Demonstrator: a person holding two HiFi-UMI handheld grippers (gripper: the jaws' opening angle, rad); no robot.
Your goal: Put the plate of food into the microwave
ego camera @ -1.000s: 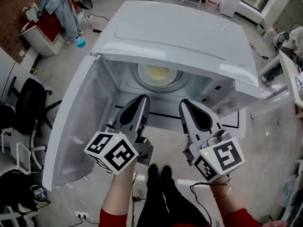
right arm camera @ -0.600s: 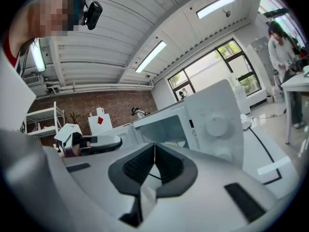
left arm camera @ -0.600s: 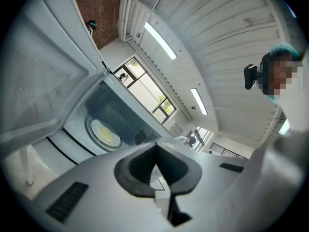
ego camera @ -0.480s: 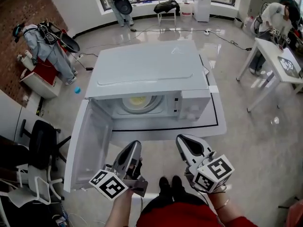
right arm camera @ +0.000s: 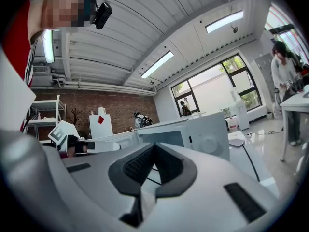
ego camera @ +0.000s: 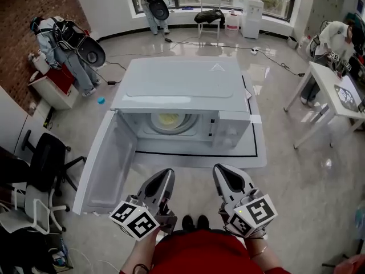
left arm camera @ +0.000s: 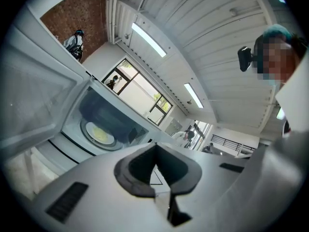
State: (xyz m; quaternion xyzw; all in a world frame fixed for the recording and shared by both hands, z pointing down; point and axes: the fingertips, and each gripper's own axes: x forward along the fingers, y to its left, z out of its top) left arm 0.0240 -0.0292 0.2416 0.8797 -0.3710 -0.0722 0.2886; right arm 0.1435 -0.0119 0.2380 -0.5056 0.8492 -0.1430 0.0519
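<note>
The white microwave stands with its door swung wide to the left. Inside, on the turntable, sits the plate of yellow food, also in the left gripper view as the plate. My left gripper and right gripper hover side by side in front of the oven, well clear of its mouth. Both are shut with nothing between their pads. In its own view, the left gripper points at the cavity. The right gripper points past the microwave's control panel.
The microwave rests on a low white platform marked with a black line. A white table with a person beside it is at the right. An office chair stands at the left, and people and a chair at the back.
Both grippers have drawn back from the microwave's mouth toward the person. The head view has pulled away, so the oven looks smaller and farther. The plate stays inside.
</note>
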